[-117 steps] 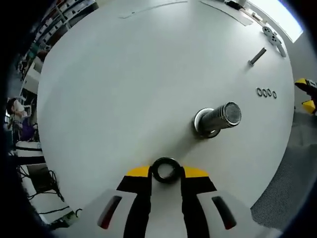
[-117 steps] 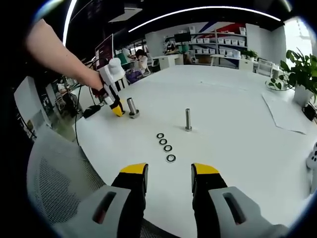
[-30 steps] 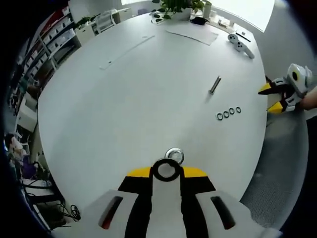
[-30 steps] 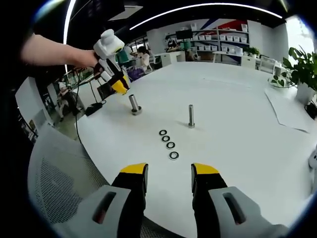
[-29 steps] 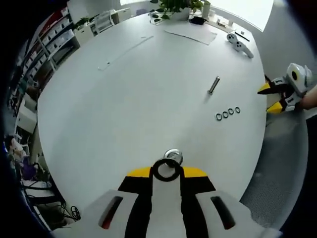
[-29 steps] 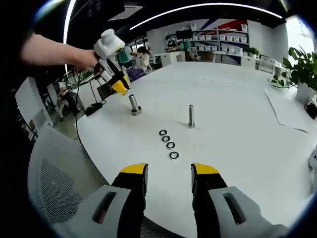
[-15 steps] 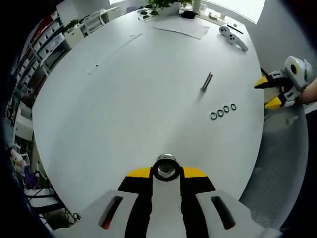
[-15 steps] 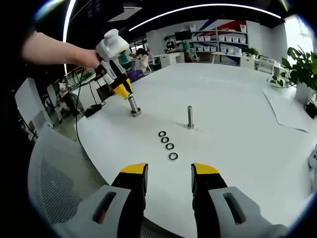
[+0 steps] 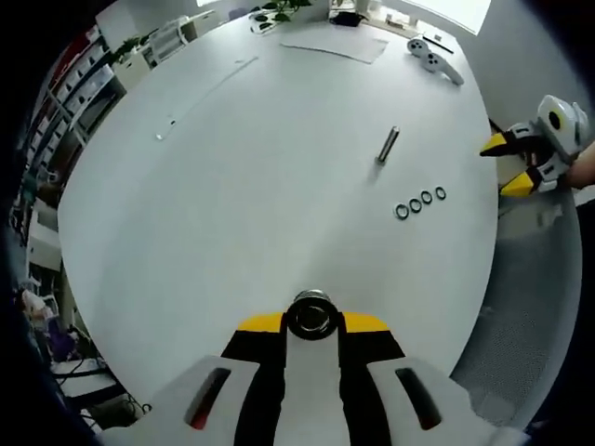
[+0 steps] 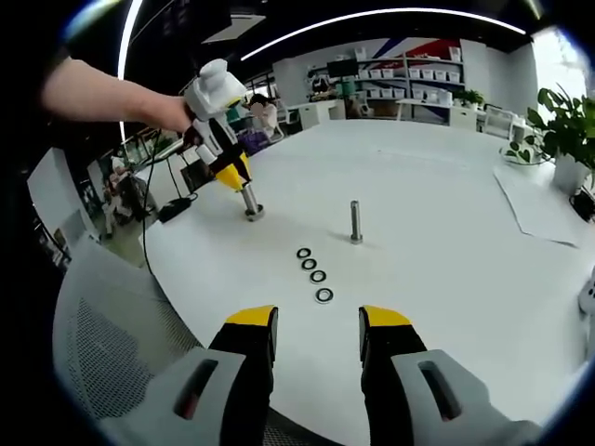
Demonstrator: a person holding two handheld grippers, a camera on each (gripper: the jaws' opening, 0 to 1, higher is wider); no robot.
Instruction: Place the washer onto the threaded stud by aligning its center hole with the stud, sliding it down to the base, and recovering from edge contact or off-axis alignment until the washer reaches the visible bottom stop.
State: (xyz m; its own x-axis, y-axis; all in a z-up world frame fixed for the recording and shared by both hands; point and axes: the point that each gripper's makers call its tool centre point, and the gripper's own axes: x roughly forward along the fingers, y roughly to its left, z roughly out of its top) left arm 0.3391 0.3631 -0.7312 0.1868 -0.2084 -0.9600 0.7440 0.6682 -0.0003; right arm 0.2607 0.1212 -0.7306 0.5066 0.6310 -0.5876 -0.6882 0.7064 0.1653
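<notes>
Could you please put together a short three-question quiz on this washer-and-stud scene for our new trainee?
1. True or false: the left gripper is shut on a dark metal ring washer.
2. How many spare ring washers lie in a row on the white round table? A) two B) four C) six
3. Fill in: in the right gripper view, the held washer sits at the top of the thick threaded steel stud, while the right gripper is ____.

Key: 1 true; 2 B; 3 open

The round table (image 9: pixel 232 186) is smooth, matt white. The threaded stud (image 10: pixel 248 200), second stud (image 10: pixel 355 222) and 4 washers (image 10: pixel 313 269) are shiny metal.
</notes>
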